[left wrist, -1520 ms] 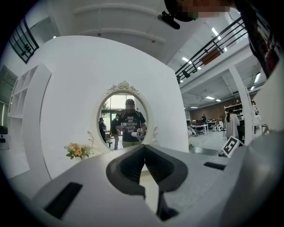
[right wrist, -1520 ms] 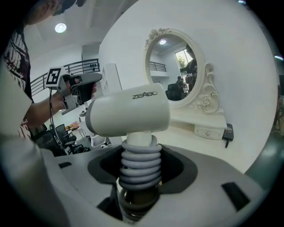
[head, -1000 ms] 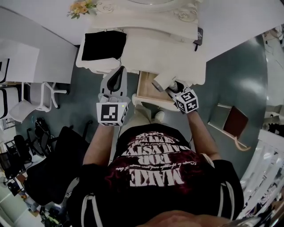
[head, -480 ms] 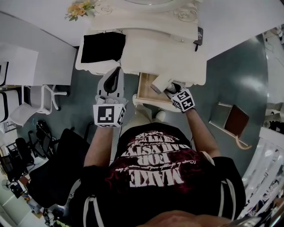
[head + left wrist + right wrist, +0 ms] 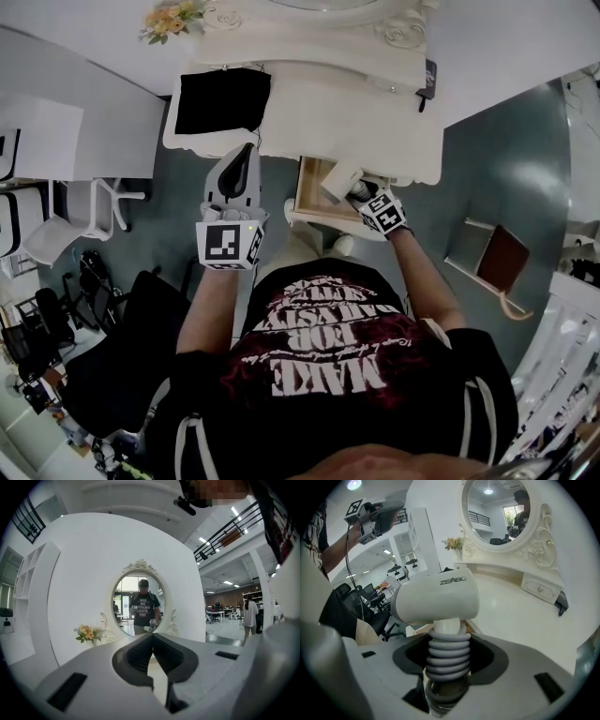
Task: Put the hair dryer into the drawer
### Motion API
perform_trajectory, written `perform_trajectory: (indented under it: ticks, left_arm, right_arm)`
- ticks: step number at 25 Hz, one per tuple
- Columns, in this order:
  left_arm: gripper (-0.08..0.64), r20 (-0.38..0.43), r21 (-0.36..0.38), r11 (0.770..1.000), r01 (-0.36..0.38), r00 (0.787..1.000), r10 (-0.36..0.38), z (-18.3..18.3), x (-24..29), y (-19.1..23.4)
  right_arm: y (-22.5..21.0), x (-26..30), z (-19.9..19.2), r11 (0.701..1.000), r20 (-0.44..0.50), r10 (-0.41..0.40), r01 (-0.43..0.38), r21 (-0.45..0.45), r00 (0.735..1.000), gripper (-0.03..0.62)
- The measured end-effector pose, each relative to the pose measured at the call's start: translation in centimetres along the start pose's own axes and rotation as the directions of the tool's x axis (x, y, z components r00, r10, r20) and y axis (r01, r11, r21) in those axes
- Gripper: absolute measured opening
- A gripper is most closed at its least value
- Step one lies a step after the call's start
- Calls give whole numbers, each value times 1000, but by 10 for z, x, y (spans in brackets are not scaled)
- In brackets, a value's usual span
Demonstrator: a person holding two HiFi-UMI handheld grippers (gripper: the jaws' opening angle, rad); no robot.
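A white hair dryer point(image 5: 339, 182) point(image 5: 438, 597) with a grey cord coiled round its handle is held by that handle in my right gripper point(image 5: 361, 190) point(image 5: 445, 667), which is shut on it. It hangs over the open wooden drawer point(image 5: 309, 195) at the front of the white dressing table point(image 5: 375, 122). My left gripper point(image 5: 244, 155) point(image 5: 152, 637) is held in the air left of the drawer. Its jaws are shut with nothing between them, and it points at the round mirror point(image 5: 140, 597).
A black cloth point(image 5: 221, 99) lies on the table's left part, and a dark phone point(image 5: 428, 77) sits at its right edge. Flowers point(image 5: 169, 19) point(image 5: 88, 633) stand by the mirror. White chairs point(image 5: 66, 216) and black office chairs point(image 5: 122, 347) are to the left.
My right gripper has sunk with the hair dryer toward the open drawer and tipped further downward. The left gripper has drifted a little to the side.
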State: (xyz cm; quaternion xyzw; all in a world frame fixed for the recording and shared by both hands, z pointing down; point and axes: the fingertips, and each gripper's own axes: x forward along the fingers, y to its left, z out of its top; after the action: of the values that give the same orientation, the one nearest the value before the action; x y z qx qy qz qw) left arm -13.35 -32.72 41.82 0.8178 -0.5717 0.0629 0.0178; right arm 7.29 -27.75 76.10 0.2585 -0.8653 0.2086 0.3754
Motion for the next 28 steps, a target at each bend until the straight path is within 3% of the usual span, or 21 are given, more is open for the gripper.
perform_trajectory:
  ticks: [14,28]
  left_arm:
    - [5,-29,4,1000,-2,1000,2,-7,21,24]
    - [4,-71,14,999,29,997,-28,-19,43,33]
  right_arm:
    - [1,41,-21,998,-120,36,-41,-38,992,232]
    - [8,82,-54,991,-247,78,-102,-84,966,232]
